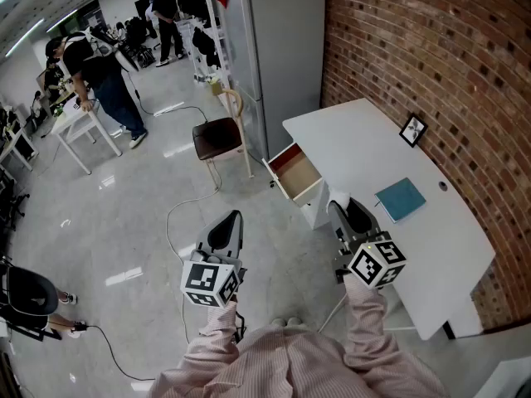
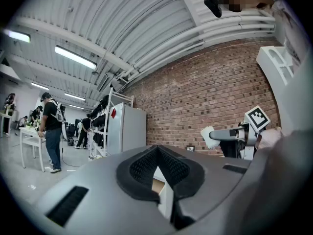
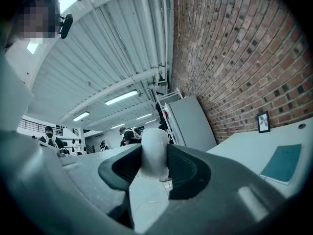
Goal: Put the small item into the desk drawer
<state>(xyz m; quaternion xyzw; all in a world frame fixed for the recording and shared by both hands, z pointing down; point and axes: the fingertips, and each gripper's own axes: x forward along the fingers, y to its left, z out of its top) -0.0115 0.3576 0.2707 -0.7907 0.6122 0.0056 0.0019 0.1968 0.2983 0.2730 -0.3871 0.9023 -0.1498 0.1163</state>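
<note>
A white desk (image 1: 365, 143) stands against the brick wall, and its wood-lined drawer (image 1: 294, 172) is pulled open toward the floor. My right gripper (image 1: 340, 210) hangs just right of the drawer, over the desk's front edge. It is shut on a small white rounded item (image 3: 154, 151), which pokes out past the black pads (image 3: 186, 173); the same white item (image 2: 210, 137) shows in the left gripper view. My left gripper (image 1: 233, 219) hovers over the floor left of the drawer. Its jaws are together with nothing held.
On the desk lie a teal notebook (image 1: 400, 199) and a small picture frame (image 1: 412, 129) by the wall. A brown chair (image 1: 217, 138) and a tall grey cabinet (image 1: 274, 48) stand beyond the drawer. A cable (image 1: 178, 214) trails on the floor. People stand at the far left.
</note>
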